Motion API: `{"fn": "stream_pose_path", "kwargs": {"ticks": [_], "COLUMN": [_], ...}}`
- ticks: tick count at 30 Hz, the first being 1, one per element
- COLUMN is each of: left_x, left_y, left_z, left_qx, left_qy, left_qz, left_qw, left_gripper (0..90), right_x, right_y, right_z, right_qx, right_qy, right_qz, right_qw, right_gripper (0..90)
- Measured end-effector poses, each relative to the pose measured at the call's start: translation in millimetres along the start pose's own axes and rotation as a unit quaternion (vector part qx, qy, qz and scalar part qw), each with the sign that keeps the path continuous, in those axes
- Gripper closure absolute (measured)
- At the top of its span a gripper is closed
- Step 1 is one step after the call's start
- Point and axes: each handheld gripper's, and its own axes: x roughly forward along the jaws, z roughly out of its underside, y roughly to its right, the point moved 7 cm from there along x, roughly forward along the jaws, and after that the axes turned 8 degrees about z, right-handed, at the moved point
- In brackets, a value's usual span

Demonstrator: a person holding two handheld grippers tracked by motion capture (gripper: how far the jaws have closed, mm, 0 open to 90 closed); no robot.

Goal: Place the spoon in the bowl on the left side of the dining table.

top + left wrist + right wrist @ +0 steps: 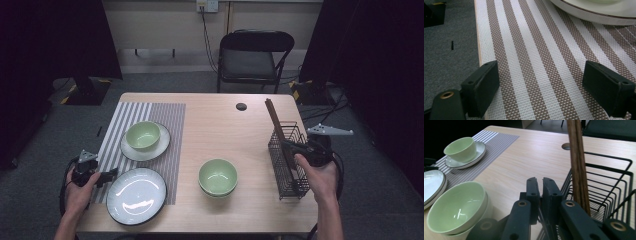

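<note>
We are working at the bench (210,125), where the striped placemat (165,120) is lying at its left side under two plates and the black wire basket (290,165) is standing near its right edge with brown chopsticks (276,120) leaning upright inside. Our left tool (107,176) is hovering over the placemat's left edge with its jaws wide apart and nothing between them. Our right tool (539,187) is sitting at the basket's rim just beside the chopsticks, its jaws nearly together with only a thin gap showing and nothing visibly clamped.
</note>
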Motion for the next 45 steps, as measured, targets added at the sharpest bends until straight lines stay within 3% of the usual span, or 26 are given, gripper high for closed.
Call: {"fn": "stream_pose_path", "kwargs": {"ticks": [10,24,34,39,45], "left_x": [0.0,0.0,0.0,0.0,0.0], "left_y": [0.0,0.0,0.0,0.0,0.0], "left_z": [0.0,0.0,0.0,0.0,0.0], "left_qx": [0.000,0.000,0.000,0.000,0.000], "left_qy": [0.000,0.000,0.000,0.000,0.000], "left_qz": [0.000,0.000,0.000,0.000,0.000], "left_qw": [1.0000,1.0000,1.0000,1.0000,1.0000], "left_gripper": [13.7,13.7,13.7,13.7,13.7], "right_x": [-2.2,-3.0,-1.1,0.5,1.7], "right_y": [-3.8,-3.6,-3.4,-4.3,-4.0], "right_z": [5.3,17.0,29.1,31.2,31.3], "right_qx": [-0.011,-0.010,-0.014,-0.030,-0.032], "right_qy": [-0.004,-0.019,-0.029,-0.045,-0.054], "right_qz": [-0.016,-0.014,0.000,0.007,0.016], "right_qw": [0.9998,0.9997,0.9995,0.9985,0.9979], "right_gripper": [81.3,76.7,71.2,69.4,74.5]}}
